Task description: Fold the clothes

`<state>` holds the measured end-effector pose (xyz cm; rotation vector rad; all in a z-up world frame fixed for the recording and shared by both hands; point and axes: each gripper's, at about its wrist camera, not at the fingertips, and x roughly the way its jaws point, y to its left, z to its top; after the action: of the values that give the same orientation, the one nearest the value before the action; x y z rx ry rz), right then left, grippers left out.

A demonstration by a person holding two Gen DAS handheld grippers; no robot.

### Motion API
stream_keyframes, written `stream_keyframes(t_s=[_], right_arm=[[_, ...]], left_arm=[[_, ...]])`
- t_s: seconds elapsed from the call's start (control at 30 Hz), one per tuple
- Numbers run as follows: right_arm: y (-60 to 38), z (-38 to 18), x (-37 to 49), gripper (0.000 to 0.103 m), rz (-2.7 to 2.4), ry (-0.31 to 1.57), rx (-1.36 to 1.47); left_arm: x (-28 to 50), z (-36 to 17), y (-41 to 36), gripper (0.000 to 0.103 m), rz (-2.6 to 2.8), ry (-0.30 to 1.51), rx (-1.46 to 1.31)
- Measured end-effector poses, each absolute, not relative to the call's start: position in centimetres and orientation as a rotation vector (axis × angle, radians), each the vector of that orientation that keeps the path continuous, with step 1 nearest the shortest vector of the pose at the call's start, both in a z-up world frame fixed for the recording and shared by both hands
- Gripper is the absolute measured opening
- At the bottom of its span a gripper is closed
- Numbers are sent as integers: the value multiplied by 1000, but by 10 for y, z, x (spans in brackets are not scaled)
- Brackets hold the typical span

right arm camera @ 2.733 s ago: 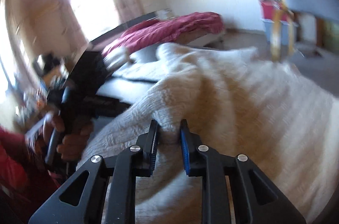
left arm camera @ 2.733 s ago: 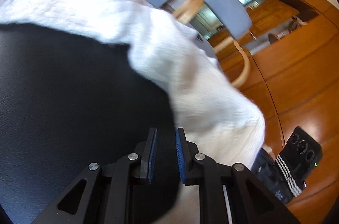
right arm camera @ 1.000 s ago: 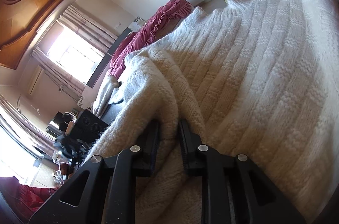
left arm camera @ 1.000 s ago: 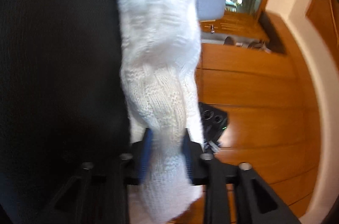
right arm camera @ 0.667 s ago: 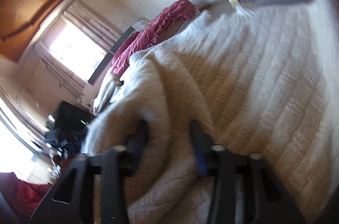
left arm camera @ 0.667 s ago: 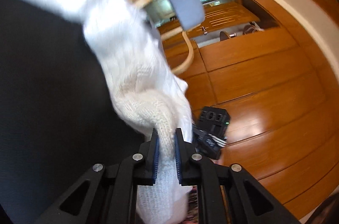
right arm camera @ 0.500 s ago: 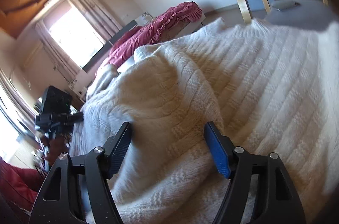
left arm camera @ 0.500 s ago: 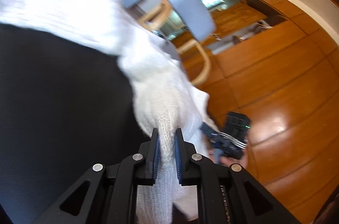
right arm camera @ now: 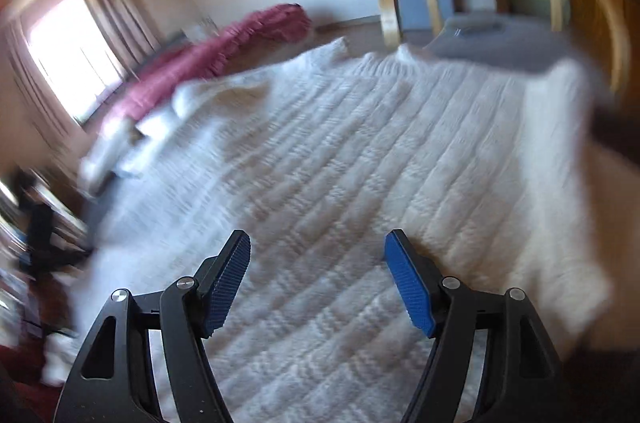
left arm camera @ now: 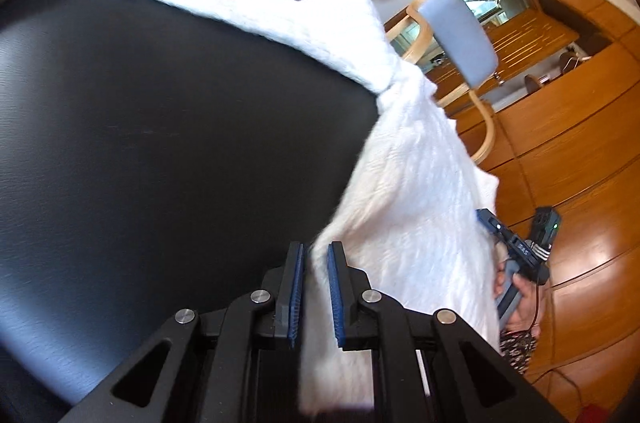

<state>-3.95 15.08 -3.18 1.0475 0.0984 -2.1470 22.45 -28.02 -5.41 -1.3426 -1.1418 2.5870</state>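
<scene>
Sweater [right arm camera: 360,163], cream-white, ribbed knit

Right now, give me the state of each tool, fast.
Left tool: shut on the white knit sweater.
Right tool: open, jaws just spread, holding nothing, above the sweater.

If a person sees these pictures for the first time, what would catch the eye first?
First, the white knitted sweater: it fills the right wrist view, spread under the open right gripper. In the left wrist view a fold of it runs across a black surface into the left gripper, whose blue pads pinch it. Behind stands a wooden chair with a grey back.
</scene>
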Motion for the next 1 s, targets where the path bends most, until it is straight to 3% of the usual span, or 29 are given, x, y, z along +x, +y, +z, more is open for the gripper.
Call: stream_keyframes(t_s=[0.1, 0.17, 0.3, 0.57, 0.83, 1.0], right_arm=[[124, -38, -21, 73, -2287, 492, 1009], [122, -37, -15, 73, -2309, 554, 978], [140, -38, -27, 82, -2281, 419, 1042], [141, -37, -25, 84, -2274, 407, 1048], [135, -38, -29, 84, -2269, 395, 1054], [134, -39, -30, 85, -2268, 394, 1056]], left_arm=[[236, -55, -282, 11, 2582, -1109, -1372], [236, -50, -286, 11, 2591, -1105, -1370], [229, -26, -310, 11, 2681, -1170, -1234], [131, -14, -332, 14, 2811, -1196, -1251], [33, -16, -333, 14, 2964, -1060, -1292], [-3, -43, -354, 13, 3126, -830, -1456]])
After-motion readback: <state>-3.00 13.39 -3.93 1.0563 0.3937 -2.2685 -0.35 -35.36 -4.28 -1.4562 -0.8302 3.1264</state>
